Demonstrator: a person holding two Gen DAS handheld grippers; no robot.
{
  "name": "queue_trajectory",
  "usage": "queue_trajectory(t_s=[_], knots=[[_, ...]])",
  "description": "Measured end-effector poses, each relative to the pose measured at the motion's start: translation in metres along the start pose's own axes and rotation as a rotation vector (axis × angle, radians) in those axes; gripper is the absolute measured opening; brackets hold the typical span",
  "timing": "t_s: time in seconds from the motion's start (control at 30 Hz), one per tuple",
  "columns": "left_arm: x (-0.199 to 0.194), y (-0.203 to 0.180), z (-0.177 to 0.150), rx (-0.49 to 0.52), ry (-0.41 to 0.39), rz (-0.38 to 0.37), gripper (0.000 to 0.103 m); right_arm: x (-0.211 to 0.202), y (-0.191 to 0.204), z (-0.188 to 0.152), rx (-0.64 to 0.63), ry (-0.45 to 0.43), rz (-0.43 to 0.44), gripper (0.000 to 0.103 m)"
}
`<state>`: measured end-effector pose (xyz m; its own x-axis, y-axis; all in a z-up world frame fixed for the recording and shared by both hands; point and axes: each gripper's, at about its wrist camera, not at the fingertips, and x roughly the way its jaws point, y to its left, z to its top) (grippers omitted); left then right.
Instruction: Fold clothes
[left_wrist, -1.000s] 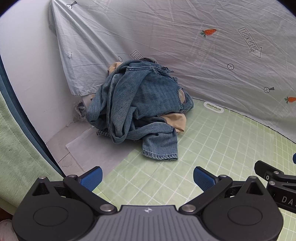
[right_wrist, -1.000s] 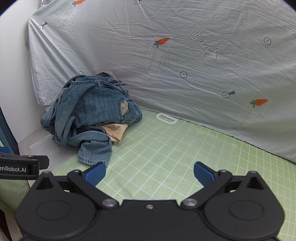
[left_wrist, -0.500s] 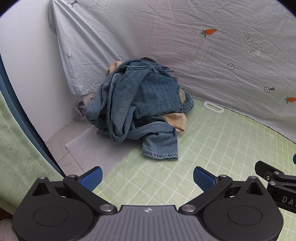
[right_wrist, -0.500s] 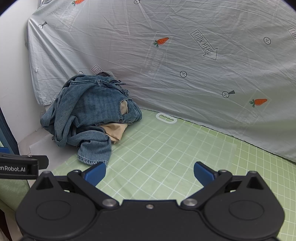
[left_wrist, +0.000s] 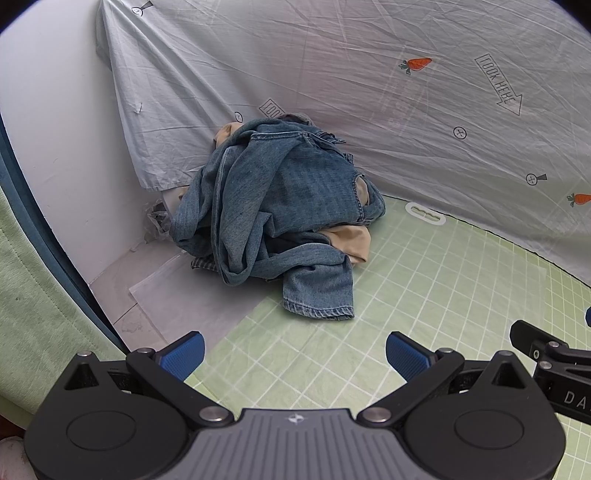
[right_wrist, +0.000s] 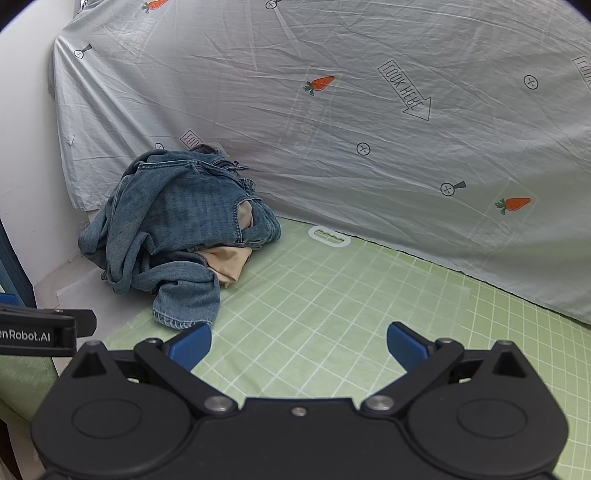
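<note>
A crumpled heap of blue jeans (left_wrist: 284, 206) (right_wrist: 184, 218) lies at the back left corner, partly on the green grid mat (left_wrist: 424, 295) (right_wrist: 332, 302). A beige garment (left_wrist: 349, 240) (right_wrist: 227, 260) sticks out from under the denim. One hemmed jeans leg (left_wrist: 319, 295) (right_wrist: 186, 302) trails toward me. My left gripper (left_wrist: 294, 352) is open, hovering over the mat's near edge, a short way in front of that leg. My right gripper (right_wrist: 299, 343) is open too, empty, with its left finger (right_wrist: 192, 343) close to the leg's hem.
A pale sheet (left_wrist: 369, 92) (right_wrist: 369, 110) printed with carrots and arrows hangs behind the mat. A white wall (left_wrist: 48, 147) closes the left side. Clear plastic film (left_wrist: 177, 291) lies on the bare surface left of the mat. The right gripper's body (left_wrist: 554, 365) shows at the left view's right edge.
Both views have crept slightly forward, so the clothes heap sits a little lower and nearer. Both grippers stay open and empty.
</note>
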<state>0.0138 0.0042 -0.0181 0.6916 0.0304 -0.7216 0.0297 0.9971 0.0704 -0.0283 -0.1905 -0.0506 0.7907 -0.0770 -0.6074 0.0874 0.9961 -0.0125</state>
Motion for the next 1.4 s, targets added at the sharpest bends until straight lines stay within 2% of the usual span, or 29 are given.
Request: queue_trajectory(t_s=[0.57,0.83,1.13,1.4], knots=[[0.003,-0.003,0.000,0.002,0.004,-0.006,0.103,0.002,-0.002,0.001,0.005,0.002,-0.006,0.102],[0.014,-0.003,0.003,-0.013,0.021,-0.051,0.103,0.008,-0.004,0.002,0.006,0.008,-0.025,0.102],[0.045,0.009,0.017,-0.063,0.074,-0.029,0.103,0.029,-0.004,0.014,-0.038,0.001,-0.063,0.102],[0.092,0.013,0.037,-0.111,0.126,-0.014,0.103,0.071,-0.013,0.046,-0.073,0.003,-0.072,0.103]])
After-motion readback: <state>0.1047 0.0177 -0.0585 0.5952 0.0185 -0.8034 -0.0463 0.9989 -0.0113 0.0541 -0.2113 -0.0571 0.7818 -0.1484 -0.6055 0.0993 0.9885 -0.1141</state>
